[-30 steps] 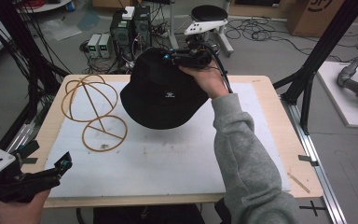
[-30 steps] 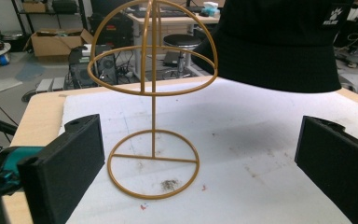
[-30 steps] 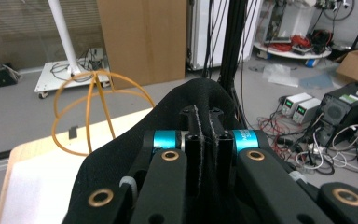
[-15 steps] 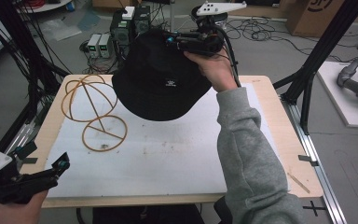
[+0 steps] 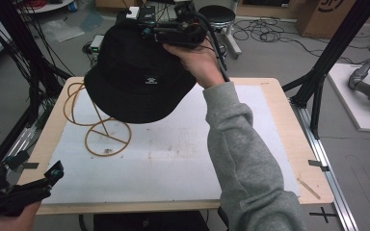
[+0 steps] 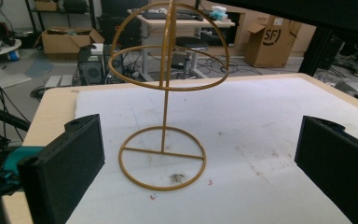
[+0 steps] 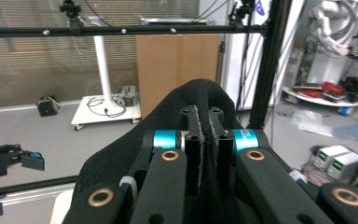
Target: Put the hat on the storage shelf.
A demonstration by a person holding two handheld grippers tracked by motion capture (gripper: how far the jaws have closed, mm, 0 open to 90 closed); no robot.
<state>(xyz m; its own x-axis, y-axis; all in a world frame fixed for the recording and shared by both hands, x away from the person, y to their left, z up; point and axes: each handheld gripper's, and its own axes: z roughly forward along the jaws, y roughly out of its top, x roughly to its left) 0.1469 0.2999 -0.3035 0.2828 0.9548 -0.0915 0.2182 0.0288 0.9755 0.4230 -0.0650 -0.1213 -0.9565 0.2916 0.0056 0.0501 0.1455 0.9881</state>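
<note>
A black bucket hat point(image 5: 135, 82) with a small white label hangs in the air over the table's back left, with my right gripper point(image 5: 147, 31) shut on its crown. In the right gripper view the jaws point(image 7: 204, 116) pinch a fold of the hat's fabric point(image 7: 121, 158). Below it a gold wire hat stand point(image 5: 107, 137) stands on the white mat, its top dome hidden by the hat. My left gripper point(image 5: 36, 166) waits open at the table's near left corner. In the left gripper view the stand point(image 6: 165, 112) rises beyond its empty jaws point(image 6: 199, 126).
The white mat point(image 5: 173, 154) covers most of the wooden table point(image 5: 270, 89). Black frame posts point(image 5: 327, 53) stand at the table's sides. Boxes, cables and a stool lie on the floor behind.
My right hand has lifted the hat and carried it left, so it now hangs over the wire stand. The left gripper has stayed where it was.
</note>
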